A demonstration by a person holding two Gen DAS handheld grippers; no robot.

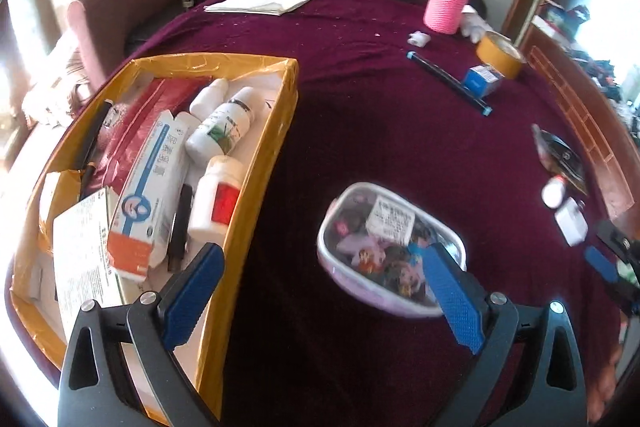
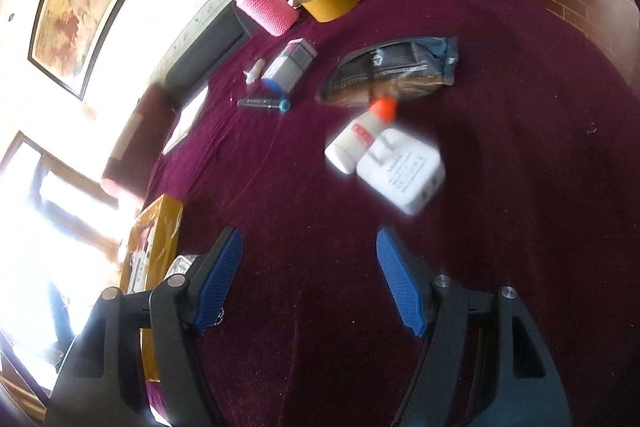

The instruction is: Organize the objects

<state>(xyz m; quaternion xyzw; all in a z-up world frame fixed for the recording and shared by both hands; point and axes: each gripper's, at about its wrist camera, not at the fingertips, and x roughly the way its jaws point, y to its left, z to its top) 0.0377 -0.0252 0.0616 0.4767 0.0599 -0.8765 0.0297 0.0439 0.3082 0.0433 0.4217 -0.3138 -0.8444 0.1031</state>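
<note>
In the left wrist view, the yellow box [image 1: 256, 163] of medicine bottles and cartons fills the left half. The left gripper [image 1: 324, 291] tilts steeply down over the maroon cloth [image 1: 360, 131], jaws spread and empty, its right finger overlapping the clear pouch [image 1: 384, 227]. In the right wrist view, the right gripper [image 2: 310, 279] angles down, jaws spread, nothing between them; the white charger [image 2: 404, 171] lies above, right of centre.

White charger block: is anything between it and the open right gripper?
Nothing visible. The right gripper is open and empty, with only bare maroon cloth between it and the white charger block. The small orange-capped bottle lies against the block's far left side, not in the approach path.
</note>
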